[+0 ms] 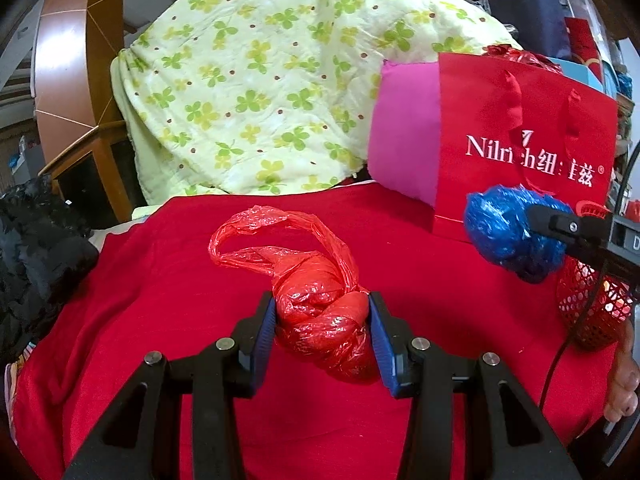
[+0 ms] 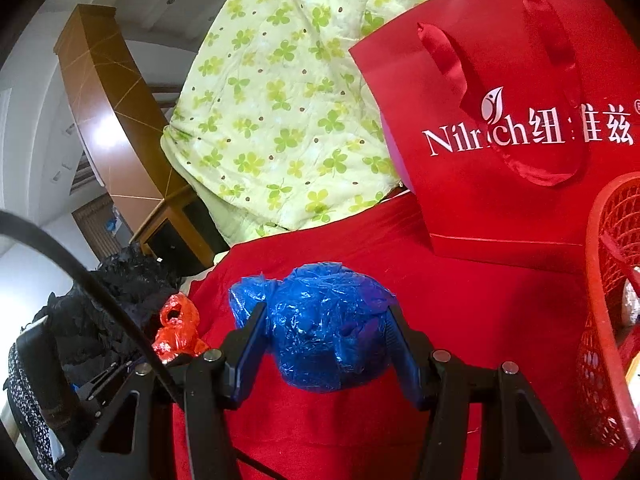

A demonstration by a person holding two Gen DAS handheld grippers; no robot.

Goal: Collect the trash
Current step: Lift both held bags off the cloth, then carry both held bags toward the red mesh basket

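Note:
My left gripper (image 1: 322, 330) is shut on a crumpled red plastic bag (image 1: 320, 320), its handles trailing forward over the red cloth (image 1: 160, 300). My right gripper (image 2: 326, 340) is shut on a balled-up blue plastic bag (image 2: 320, 320), held above the cloth. The blue bag also shows in the left wrist view (image 1: 508, 232), at the right, with one right finger across it. The red bag shows small in the right wrist view (image 2: 176, 334), at the left. A red mesh basket (image 2: 608, 300) stands at the right edge; it also shows in the left wrist view (image 1: 592, 308).
A red paper gift bag (image 2: 500, 140) stands upright at the back of the cloth, a pink sheet (image 1: 404, 140) beside it. A green clover-print quilt (image 1: 260, 80) is piled behind. Black fabric (image 1: 36, 248) lies at the left. A wooden cabinet (image 1: 68, 60) stands far left.

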